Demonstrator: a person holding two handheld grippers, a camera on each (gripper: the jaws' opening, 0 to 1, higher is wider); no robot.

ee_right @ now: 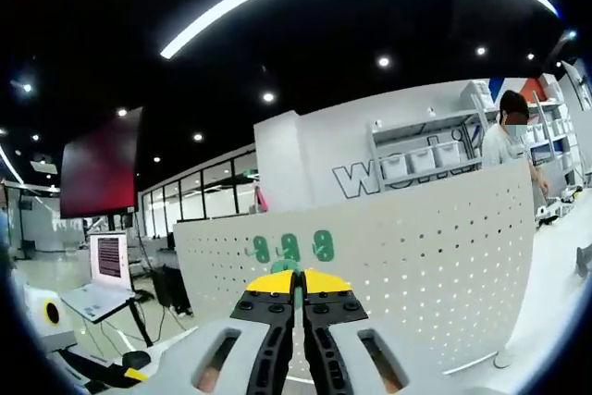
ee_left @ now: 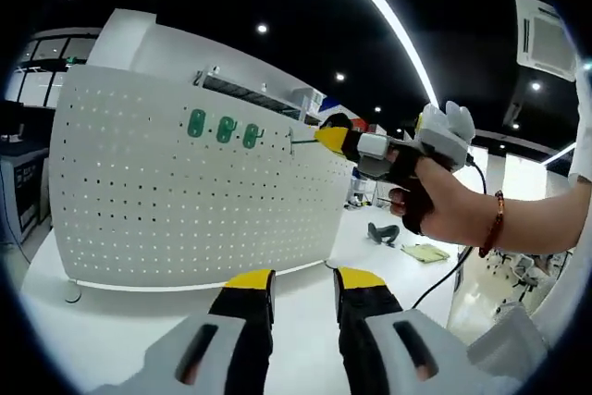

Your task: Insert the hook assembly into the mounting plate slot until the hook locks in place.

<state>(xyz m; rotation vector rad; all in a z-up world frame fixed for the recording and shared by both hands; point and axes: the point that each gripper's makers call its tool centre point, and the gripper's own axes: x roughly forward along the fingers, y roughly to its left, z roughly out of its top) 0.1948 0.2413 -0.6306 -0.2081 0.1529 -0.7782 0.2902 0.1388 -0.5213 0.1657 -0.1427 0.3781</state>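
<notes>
We face a white pegboard [ee_left: 185,182] standing upright on a white table [ee_left: 55,321]. Three green hooks [ee_left: 224,129] already sit in a row near its top edge. Our right gripper [ee_left: 324,136] is raised beside them, jaws pressed together on a thin green hook [ee_right: 298,298], its metal prong pointing at the holes. Our left gripper [ee_left: 305,284] hangs low before the pegboard, jaws spread and holding nothing. We judge the main risk to be misalignment: a tilted prong would miss the holes, jam, or twist the hook out of our pinch.
</notes>
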